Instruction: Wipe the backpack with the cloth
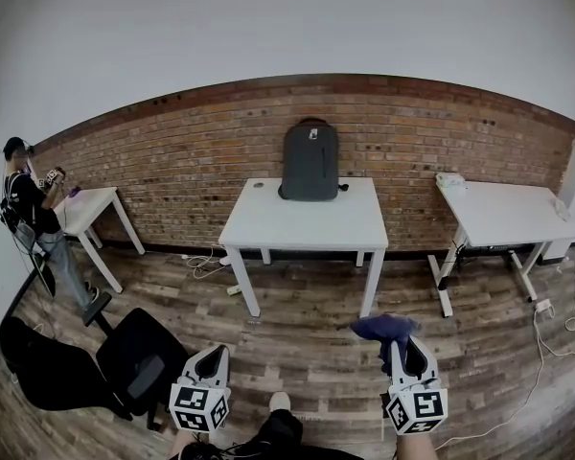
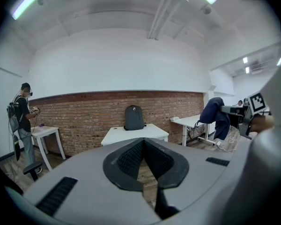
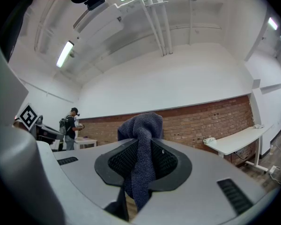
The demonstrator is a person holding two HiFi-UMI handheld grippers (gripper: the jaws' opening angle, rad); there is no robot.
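Head view shows backpack [image 1: 310,161] upright, long axis vertical; right gripper [image 1: 402,349] pinches cloth [image 1: 381,327].

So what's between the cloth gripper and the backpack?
In the head view, past the cloth comes bare wooden floor, then the white table top; the backpack stands at its far edge.

The backpack [image 1: 310,161] is dark grey and smooth-fronted, with a small pale label near its top and a short carry loop above. It stands upright at the middle of the white table's [image 1: 307,220] back edge, with its front panel facing outward.

The cloth [image 3: 143,153] is dark blue-grey with a looped, towel-like weave. It is bunched and pinched between the jaws of the right gripper [image 3: 141,168], with a fold bulging past the tips and a tail hanging down. It is well apart from the table, out in front of its right front corner.
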